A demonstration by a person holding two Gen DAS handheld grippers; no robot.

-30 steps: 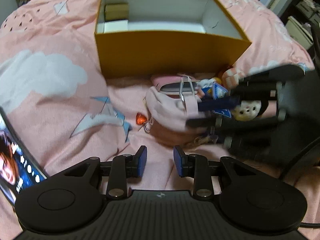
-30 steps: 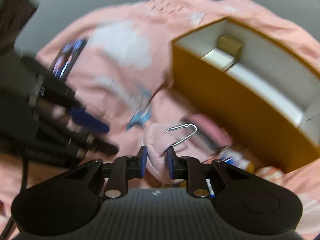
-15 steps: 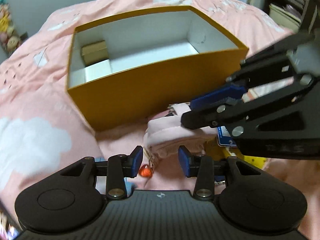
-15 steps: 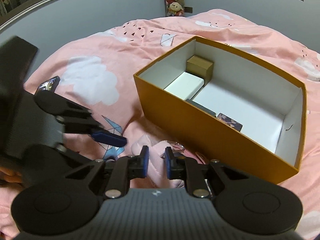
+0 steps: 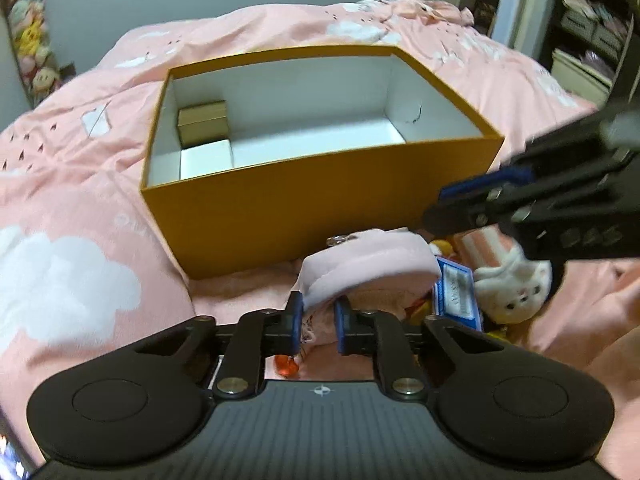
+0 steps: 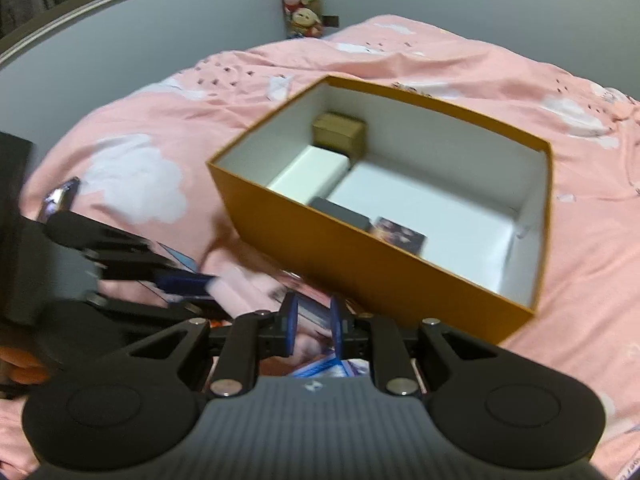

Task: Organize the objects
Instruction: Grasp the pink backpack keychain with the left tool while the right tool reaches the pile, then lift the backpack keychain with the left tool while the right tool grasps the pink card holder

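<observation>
A soft pink pouch (image 5: 368, 264) with a metal clip lies on the bed in front of an open orange box (image 5: 320, 216). My left gripper (image 5: 319, 320) is closing tight on the pouch's near edge, with the fabric pinched between its pads. My right gripper (image 5: 436, 208) hovers just above the pouch's right end and holds nothing. In the right wrist view it (image 6: 313, 324) is shut, with the pouch (image 6: 236, 284) and the left gripper (image 6: 204, 292) to its left. The box (image 6: 360, 264) holds a brown carton (image 6: 340, 132), a white carton (image 6: 312, 172), a dark flat item and a photo card.
Right of the pouch lie a blue card (image 5: 456, 292), a white plush toy (image 5: 512, 284) and a striped pink item (image 5: 484, 244). A red charm (image 5: 286, 366) sits under my left fingers. A phone (image 6: 60, 200) rests on the pink quilt at far left. Shelves stand beyond the bed.
The right gripper, earlier shut on the pouch, has let go and drawn back up to the right. The left gripper moved in and closed on the pouch's edge.
</observation>
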